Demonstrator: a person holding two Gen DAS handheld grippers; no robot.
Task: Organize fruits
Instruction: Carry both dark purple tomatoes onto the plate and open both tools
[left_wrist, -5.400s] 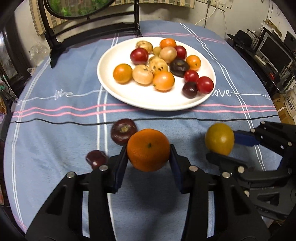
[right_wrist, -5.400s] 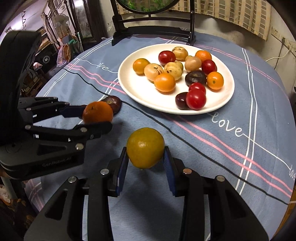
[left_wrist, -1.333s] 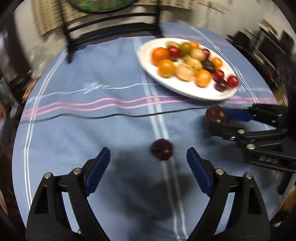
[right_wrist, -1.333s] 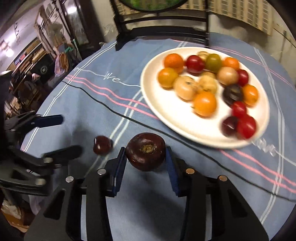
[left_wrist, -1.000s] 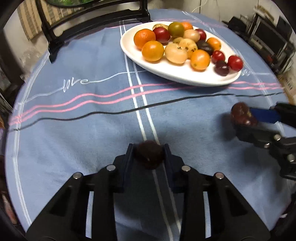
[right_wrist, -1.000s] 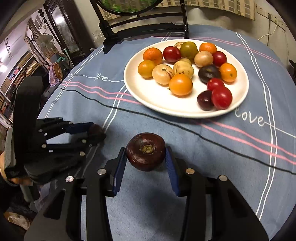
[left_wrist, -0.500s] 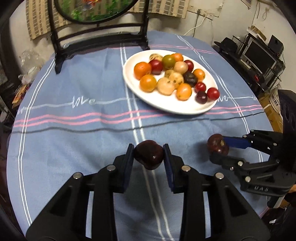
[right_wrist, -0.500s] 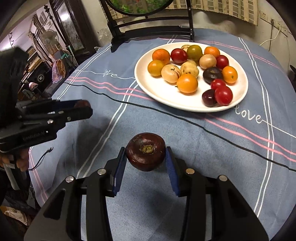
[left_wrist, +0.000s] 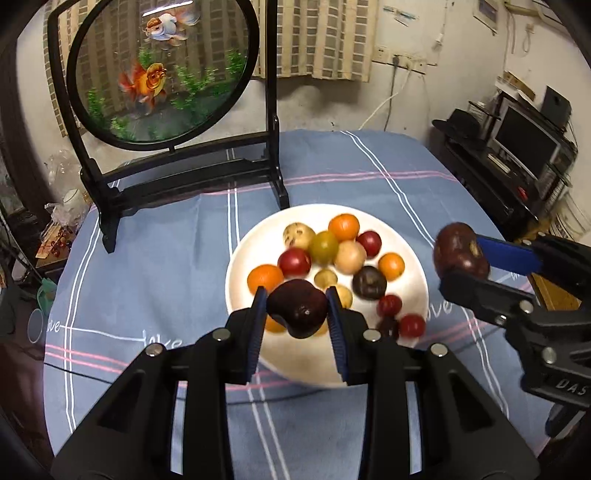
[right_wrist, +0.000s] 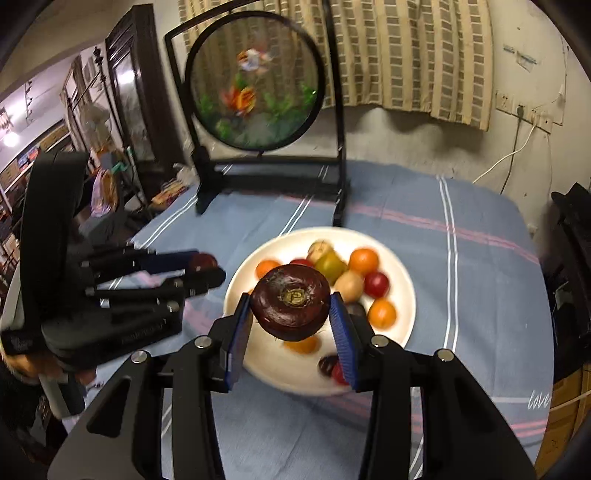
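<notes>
Dark-purple fruits carried above the white plate (left_wrist: 255, 254). Left claw (left_wrist: 297, 312) clamped on a small dark fruit (left_wrist: 297, 308); right claw (right_wrist: 290, 308) clamped on a larger purple fruit (right_wrist: 290, 302). Best practice: lower each over a bare patch of the plate, beside like-coloured fruit, before releasing.

The blue tablecloth (left_wrist: 166, 280) carries the word "love" in white script, several times over. White letters "DAS" show on the right tongs (left_wrist: 461, 273) body, cut off at the picture's edge.
</notes>
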